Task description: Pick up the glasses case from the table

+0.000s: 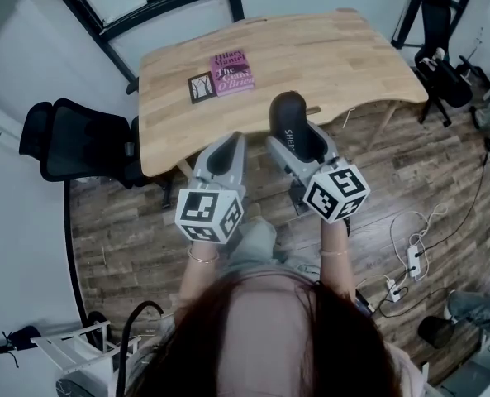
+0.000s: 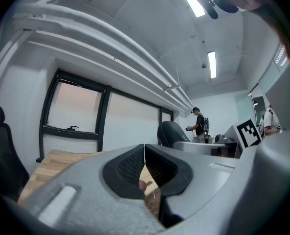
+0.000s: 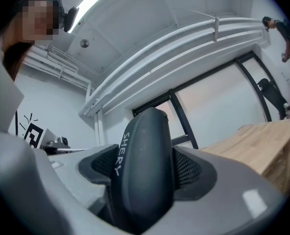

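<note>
Already off the tabletop, the glasses case sits in the right gripper.
Wooden tabletop [image 1: 327,64] carries only a pink book [image 1: 226,74] at its far left. By the near edge, the glasses case [image 1: 291,121] stands between the right gripper's [image 1: 301,149] fingers, clamped at both sides, long axis pointing away. The left gripper [image 1: 221,150], just left of it, has its fingers pressed together on nothing.

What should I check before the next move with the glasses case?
1. Right tool shut on glasses case: ok.
2. Case centred in the jaws: ok.
3. Case lifted off table: ok.
4. Left tool shut, empty: ok.
5. Book apart from case: ok.
6. Grip tight enough: cannot tell.
</note>
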### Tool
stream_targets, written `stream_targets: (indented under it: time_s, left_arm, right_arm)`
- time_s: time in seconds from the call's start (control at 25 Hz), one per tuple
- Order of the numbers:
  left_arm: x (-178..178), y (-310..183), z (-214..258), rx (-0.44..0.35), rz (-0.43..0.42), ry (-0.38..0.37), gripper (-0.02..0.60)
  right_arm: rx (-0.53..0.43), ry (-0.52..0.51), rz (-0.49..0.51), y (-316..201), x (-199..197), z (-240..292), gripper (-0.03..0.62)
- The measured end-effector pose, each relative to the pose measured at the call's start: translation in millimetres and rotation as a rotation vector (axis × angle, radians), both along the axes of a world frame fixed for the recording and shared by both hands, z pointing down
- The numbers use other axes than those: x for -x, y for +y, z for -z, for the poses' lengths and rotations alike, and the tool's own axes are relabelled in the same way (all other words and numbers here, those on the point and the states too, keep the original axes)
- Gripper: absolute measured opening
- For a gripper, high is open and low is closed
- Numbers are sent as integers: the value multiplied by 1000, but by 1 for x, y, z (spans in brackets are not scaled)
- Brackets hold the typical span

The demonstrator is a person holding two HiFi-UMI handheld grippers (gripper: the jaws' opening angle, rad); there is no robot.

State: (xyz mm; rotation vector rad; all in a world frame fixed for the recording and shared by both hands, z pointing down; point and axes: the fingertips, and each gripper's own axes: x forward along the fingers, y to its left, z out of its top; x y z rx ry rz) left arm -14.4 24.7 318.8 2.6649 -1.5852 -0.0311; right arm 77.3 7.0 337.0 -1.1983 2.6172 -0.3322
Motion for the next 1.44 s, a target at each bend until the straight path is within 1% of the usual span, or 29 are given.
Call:
stream_targets:
  time_s: [0.28, 0.48, 1.0, 1.44]
  left_arm:
    - [4, -3, -1, 3, -2, -5, 9]
    - [5, -7, -3, 6, -2, -1, 9]
    - [9, -32, 0, 5, -21, -9, 9]
    - [3, -30, -9, 27, -22, -7, 9]
  right_arm:
    - [3, -9, -12, -3, 0, -3, 347]
    - [1, 4, -18, -6, -1, -4, 347]
    - [-4, 0, -19, -30, 5, -4, 347]
    - [2, 13, -21, -22, 0, -12, 347]
